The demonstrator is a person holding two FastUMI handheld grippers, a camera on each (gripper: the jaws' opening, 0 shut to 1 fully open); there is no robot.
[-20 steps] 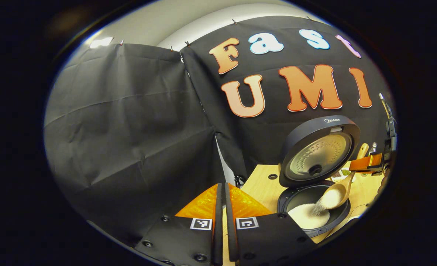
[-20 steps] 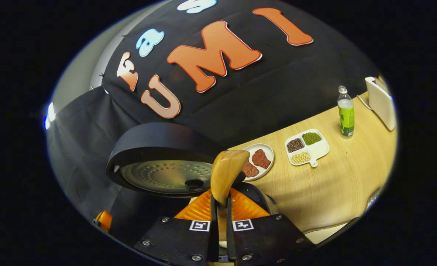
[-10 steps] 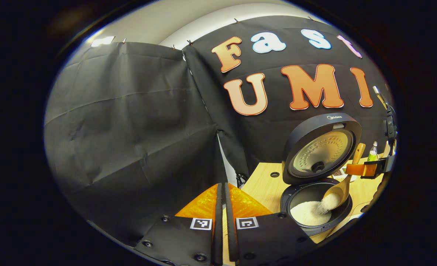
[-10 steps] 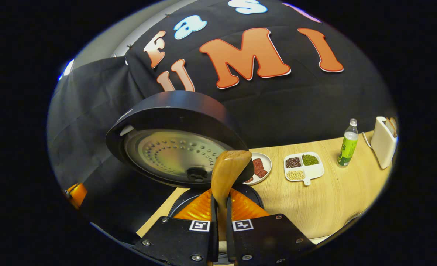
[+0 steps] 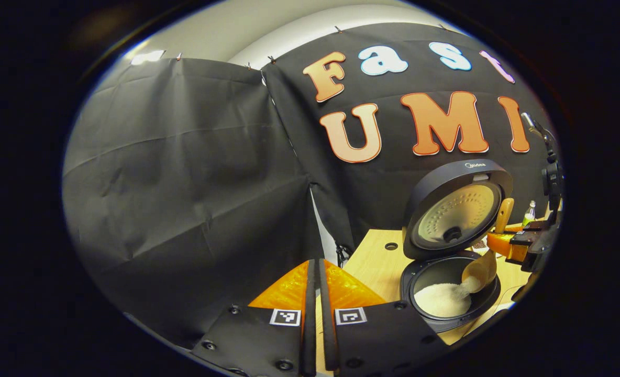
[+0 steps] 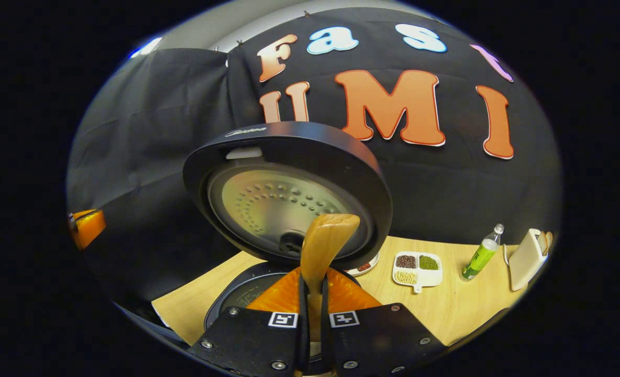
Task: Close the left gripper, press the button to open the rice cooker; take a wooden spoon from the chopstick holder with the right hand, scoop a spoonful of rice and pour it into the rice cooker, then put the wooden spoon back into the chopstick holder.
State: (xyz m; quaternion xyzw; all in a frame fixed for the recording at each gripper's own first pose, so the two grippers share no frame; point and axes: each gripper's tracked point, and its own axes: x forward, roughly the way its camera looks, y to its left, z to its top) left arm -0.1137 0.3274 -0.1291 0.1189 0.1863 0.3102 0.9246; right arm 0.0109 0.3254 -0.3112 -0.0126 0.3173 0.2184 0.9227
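Right hand-held gripper clamping one wooden spoon, left hand-held gripper closed empty, one rice cooker open

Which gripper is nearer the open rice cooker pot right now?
Right. The right gripper holds the wooden spoon over the rice cooker pot, tipping rice in. The left gripper sits back off to the side, shut.

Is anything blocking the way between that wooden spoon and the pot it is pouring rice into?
Nothing visible does. The rice cooker lid stands raised behind the opening, and the wooden spoon, held in the right tool, tips its bowl just over the rim, rice falling onto the pile inside.
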